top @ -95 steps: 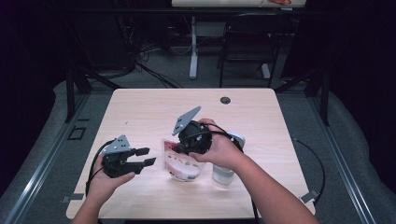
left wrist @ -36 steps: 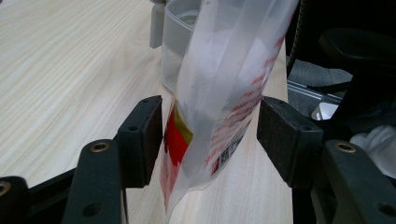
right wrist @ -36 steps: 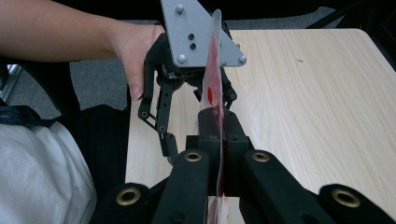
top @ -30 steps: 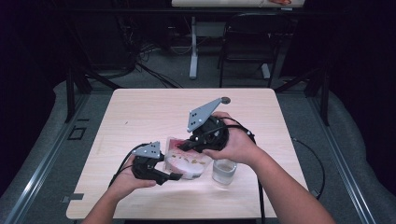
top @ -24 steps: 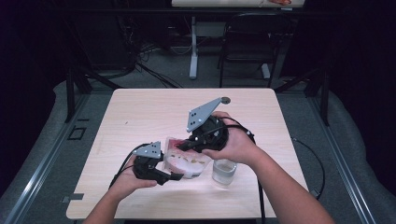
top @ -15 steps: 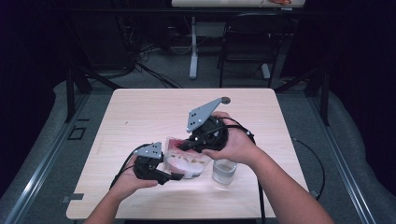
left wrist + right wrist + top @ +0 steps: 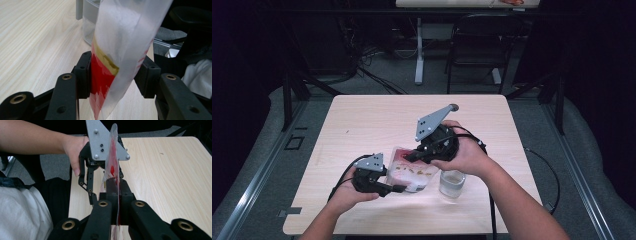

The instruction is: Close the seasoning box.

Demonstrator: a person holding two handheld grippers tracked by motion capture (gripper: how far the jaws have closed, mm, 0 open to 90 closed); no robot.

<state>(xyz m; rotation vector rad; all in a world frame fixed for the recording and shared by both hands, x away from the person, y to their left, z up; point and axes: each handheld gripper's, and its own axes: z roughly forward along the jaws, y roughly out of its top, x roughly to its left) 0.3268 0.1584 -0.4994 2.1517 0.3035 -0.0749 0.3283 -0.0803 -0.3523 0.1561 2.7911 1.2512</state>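
Black, bolt-studded fingers (image 7: 82,75) of the left gripper (image 7: 384,186) clamp the near-left edge of a thin, translucent red-and-white snack pouch (image 7: 412,172). Just right stands a clear plastic cup (image 7: 452,182). Farther off, the right gripper (image 7: 414,156) pinches the pouch's top edge above the pale wood-grain table (image 7: 362,120).

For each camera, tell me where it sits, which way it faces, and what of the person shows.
High view: above the person's side, facing forward and down on the table; both forearms, left hand-held gripper, right hand-held gripper, pouch and clear cup show.
Left gripper view: rides the left hand-held gripper, looking along its jaws shut on the pouch.
Right gripper view: rides the right hand-held gripper, facing the person; left hand shows.
Shared: all show the pouch held by both.
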